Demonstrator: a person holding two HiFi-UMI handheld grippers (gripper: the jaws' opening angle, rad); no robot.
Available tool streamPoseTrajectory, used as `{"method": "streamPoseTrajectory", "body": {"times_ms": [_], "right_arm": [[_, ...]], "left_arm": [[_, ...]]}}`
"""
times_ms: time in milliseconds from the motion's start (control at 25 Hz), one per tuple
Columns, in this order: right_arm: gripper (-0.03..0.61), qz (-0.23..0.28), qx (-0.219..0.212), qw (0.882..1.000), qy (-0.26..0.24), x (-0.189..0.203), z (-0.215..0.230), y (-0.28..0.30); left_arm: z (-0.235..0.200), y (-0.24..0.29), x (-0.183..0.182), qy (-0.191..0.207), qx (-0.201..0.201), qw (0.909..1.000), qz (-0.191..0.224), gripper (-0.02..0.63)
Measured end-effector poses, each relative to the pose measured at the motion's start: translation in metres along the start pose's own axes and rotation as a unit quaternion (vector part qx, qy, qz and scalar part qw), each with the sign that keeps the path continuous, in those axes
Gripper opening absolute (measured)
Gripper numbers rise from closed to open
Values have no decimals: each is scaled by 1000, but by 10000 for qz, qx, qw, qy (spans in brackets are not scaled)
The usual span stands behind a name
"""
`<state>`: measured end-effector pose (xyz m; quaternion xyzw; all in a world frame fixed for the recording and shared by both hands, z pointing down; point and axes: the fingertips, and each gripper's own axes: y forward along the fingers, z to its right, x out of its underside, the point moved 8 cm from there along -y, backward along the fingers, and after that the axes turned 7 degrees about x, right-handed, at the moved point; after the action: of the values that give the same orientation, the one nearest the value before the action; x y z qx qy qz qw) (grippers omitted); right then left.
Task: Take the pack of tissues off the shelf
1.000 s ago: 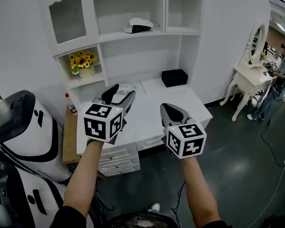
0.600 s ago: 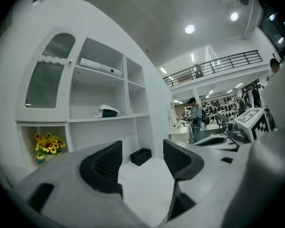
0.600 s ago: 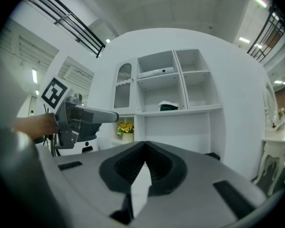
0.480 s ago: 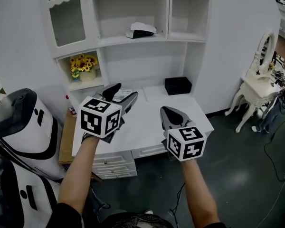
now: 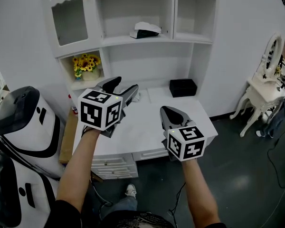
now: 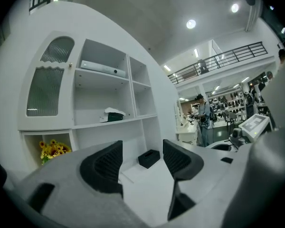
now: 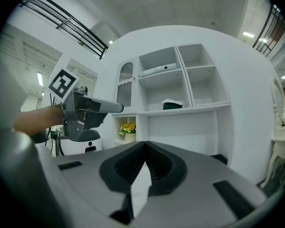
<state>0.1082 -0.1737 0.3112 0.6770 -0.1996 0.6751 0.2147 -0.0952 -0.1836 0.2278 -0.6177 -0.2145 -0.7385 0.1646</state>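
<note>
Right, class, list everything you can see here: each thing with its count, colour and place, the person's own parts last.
shelf unit: one, white, against the back wall, desk top below
pack of tissues: one, white and dark, on the middle shelf
flat device: one, white, on the top shelf
sunflowers: one bunch, yellow, in the lower left cubby
box: one, black, back right of the desk top
dressing table: one, white, with oval mirror, far right
machine: one, white and black, left of the desk
left gripper: one, grey, above the desk, jaws apart, empty
right gripper: one, grey, above the desk's front, jaws together, empty
forearms: two, bare, behind the grippers
</note>
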Motion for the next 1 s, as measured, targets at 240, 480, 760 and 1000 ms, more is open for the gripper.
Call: {"method": "streamPoseTrajectory", "body": {"times_ms": [240, 480, 760, 1000], "right_arm": [[5, 54, -28, 10000, -31, -1, 12, 32], [5, 11, -48, 9999, -115, -3, 25, 85], [5, 6, 53, 9999, -140, -20, 41, 159], [5, 35, 155, 9998, -122, -28, 51, 212]], "left_arm": [[-24, 23, 0, -6, -32, 10000, 88, 275], [-65, 59, -13, 71, 60, 9997, 213, 275], [-127, 111, -50, 621, 213, 9977, 144, 275], [-170, 156, -75, 1200, 398, 9920, -2, 275]]}}
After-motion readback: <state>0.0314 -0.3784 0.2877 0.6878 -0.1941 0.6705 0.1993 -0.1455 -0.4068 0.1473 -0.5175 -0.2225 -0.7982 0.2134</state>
